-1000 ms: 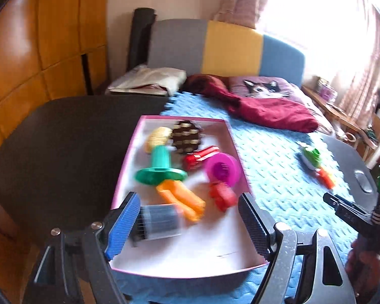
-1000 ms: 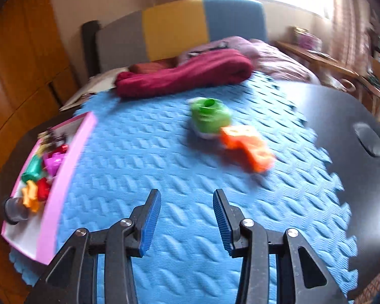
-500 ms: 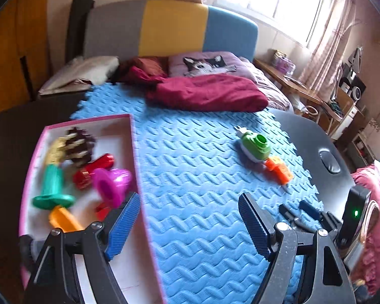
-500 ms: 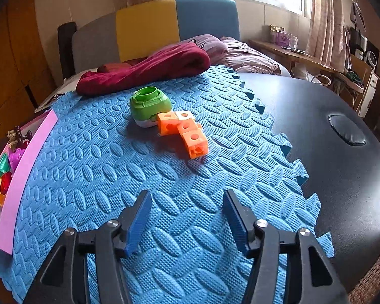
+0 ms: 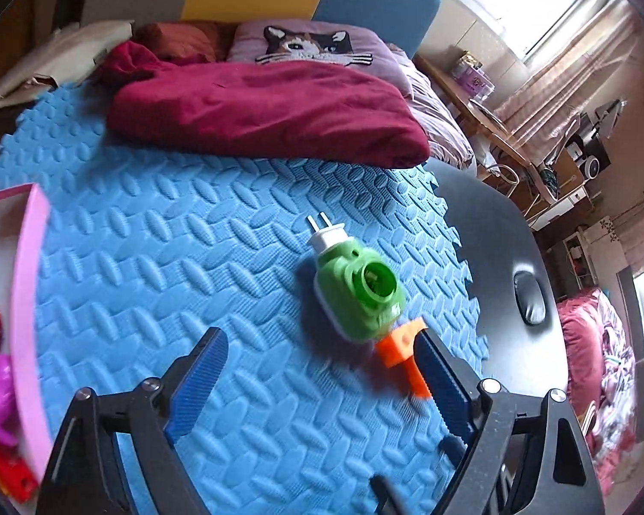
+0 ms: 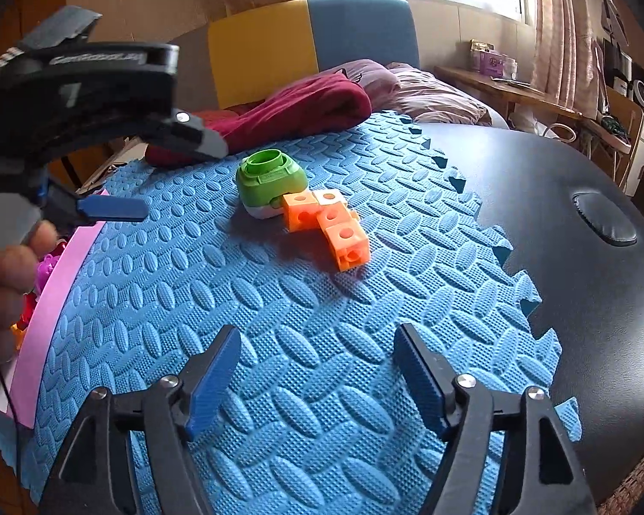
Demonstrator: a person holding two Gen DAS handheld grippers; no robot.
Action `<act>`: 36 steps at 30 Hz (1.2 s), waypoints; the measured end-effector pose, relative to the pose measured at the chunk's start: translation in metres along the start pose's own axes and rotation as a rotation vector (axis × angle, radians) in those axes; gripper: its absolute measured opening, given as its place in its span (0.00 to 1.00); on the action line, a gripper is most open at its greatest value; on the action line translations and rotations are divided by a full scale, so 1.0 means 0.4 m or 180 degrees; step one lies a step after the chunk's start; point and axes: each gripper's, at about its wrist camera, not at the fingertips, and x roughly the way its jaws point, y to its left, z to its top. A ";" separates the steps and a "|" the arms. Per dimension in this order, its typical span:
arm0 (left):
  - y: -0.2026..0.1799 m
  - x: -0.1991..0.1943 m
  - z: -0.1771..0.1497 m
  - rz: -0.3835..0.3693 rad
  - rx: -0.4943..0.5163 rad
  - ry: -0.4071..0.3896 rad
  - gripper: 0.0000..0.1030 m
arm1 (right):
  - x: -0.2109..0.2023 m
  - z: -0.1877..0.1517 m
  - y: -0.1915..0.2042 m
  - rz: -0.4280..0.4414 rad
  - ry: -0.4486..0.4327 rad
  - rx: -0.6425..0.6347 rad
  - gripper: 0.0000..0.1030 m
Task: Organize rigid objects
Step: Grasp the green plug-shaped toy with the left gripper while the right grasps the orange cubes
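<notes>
On the blue foam mat (image 6: 322, 343) lie a green plug-in device (image 6: 271, 180) and a chain of orange cubes (image 6: 328, 225), touching each other near the middle of the mat. The left gripper (image 5: 322, 369) hangs just over them; its jaws are opening, nothing is between them, and its right finger (image 5: 440, 380) is just beside the orange cubes. The right gripper (image 6: 315, 369) is nearer the mat's front edge, its jaws also opening over bare mat. A pink-rimmed tray (image 6: 53, 300) with toys stands at the mat's left side.

Both grippers (image 6: 317, 369) are black frames with ribbed blue pads (image 6: 212, 380) (silver screws).
</notes>
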 end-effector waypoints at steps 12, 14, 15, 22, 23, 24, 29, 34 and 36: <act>-0.062 0.144 0.070 0.0303 0.0046 0.0183 0.88 | -0.001 0.001 -0.014 0.0137 -0.0022 0.0097 0.77; -0.077 0.148 0.066 0.0416 0.0223 0.0115 0.75 | 0.000 0.001 -0.011 0.0123 -0.0001 0.0065 0.77; -0.081 0.148 0.063 0.0448 0.0304 0.0087 0.72 | 0.000 0.000 -0.006 0.0106 0.0003 0.0015 0.78; -0.032 0.096 0.010 0.0353 0.0440 -0.0148 0.52 | -0.014 -0.004 -0.038 0.0412 -0.0094 0.0253 0.79; -0.022 0.083 -0.004 0.0332 0.0464 -0.0157 0.52 | -0.015 -0.003 -0.041 0.0427 -0.0103 0.0279 0.77; -0.009 0.068 -0.021 0.0345 0.0496 -0.0161 0.52 | -0.016 -0.003 -0.042 0.0439 -0.0107 0.0291 0.77; 0.059 -0.006 -0.098 0.0314 0.0461 -0.0202 0.52 | -0.017 0.004 -0.037 0.0372 -0.0069 0.0278 0.75; 0.110 -0.095 -0.175 0.0274 0.0491 -0.0292 0.52 | -0.010 0.052 -0.021 0.0079 -0.0084 0.0102 0.74; 0.122 -0.125 -0.198 0.0235 0.0528 -0.0333 0.52 | 0.000 0.082 -0.013 0.0003 -0.0120 0.0011 0.74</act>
